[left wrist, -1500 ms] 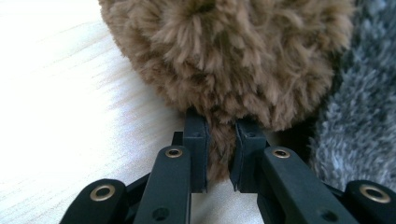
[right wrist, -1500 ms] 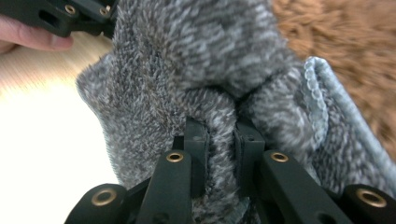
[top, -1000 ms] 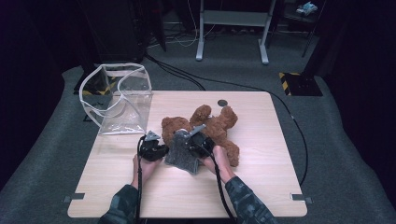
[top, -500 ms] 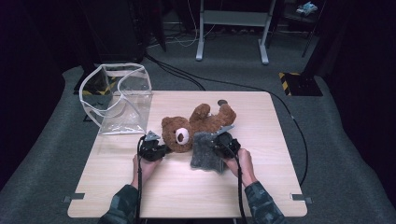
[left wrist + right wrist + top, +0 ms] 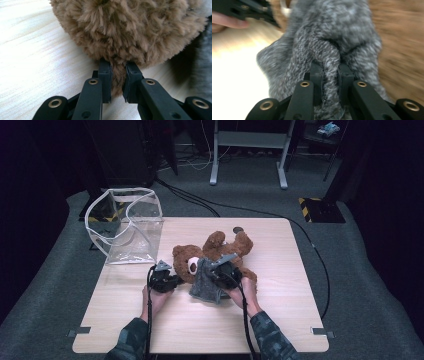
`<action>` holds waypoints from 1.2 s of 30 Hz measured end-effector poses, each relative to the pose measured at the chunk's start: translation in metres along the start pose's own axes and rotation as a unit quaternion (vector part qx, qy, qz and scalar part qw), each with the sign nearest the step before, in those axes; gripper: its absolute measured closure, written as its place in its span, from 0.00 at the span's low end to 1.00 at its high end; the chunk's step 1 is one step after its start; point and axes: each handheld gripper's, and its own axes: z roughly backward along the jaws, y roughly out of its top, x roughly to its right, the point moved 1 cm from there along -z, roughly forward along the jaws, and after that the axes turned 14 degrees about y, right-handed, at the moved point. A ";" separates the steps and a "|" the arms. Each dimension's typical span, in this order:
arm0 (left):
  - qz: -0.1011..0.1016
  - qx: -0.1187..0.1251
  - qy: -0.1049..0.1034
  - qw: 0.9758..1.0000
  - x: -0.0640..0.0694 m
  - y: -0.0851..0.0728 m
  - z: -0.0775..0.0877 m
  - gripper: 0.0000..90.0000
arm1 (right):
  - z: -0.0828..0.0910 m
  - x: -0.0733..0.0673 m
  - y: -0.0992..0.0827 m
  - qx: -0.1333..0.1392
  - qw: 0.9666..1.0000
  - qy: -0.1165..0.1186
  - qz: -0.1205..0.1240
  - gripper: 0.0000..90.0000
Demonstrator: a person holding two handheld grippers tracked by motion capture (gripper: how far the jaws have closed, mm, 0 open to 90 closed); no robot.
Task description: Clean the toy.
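left gripper [image 5: 117,82]: clenched on a tuft of the teddy bear's [image 5: 220,251] brown fur, at the edge of its head; it sits where it sat a second ago.
right gripper [image 5: 329,82]: jaws clamped on a fold of the grey knitted cloth [image 5: 206,284]; since half a second ago it has shifted left, toward the bear's head.
grey knitted cloth: now lies against the bear's face, its lower part spread on the table [image 5: 280,320].
teddy bear: on its back mid-table, limbs toward the far edge, much as before.
clear bag [image 5: 125,227]: far left corner, standing open, unchanged.
hard to make out: right gripper view blurred; bear's face partly covered by cloth; small dark disc [image 5: 238,229] behind the bear unidentifiable.
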 end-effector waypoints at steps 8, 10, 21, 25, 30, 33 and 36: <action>0.001 -0.002 0.001 1.000 0.000 0.000 0.000 0.88 | -0.019 -0.004 0.000 -0.048 0.999 -0.001 -0.005 0.88; 0.000 -0.002 0.001 1.000 0.000 0.000 0.000 0.88 | -0.016 -0.003 -0.005 -0.065 0.998 0.004 -0.010 0.88; 0.002 -0.002 0.001 1.000 -0.001 0.000 0.000 0.88 | -0.019 -0.015 0.013 -0.026 0.999 0.003 0.030 0.87; 0.014 -0.005 -0.010 1.000 -0.005 0.000 -0.001 0.88 | -0.028 -0.007 0.009 -0.050 0.999 0.015 0.003 0.87; 0.012 -0.005 -0.008 1.000 -0.005 0.001 -0.001 0.88 | -0.004 -0.005 -0.002 -0.068 0.998 0.015 -0.005 0.87; 0.012 -0.004 -0.008 1.000 -0.005 0.001 -0.001 0.88 | 0.022 0.002 -0.010 -0.025 1.000 0.000 -0.015 0.87; 0.011 -0.005 -0.008 1.000 -0.005 0.001 -0.001 0.88 | 0.030 0.009 -0.014 0.000 0.999 -0.024 -0.024 0.87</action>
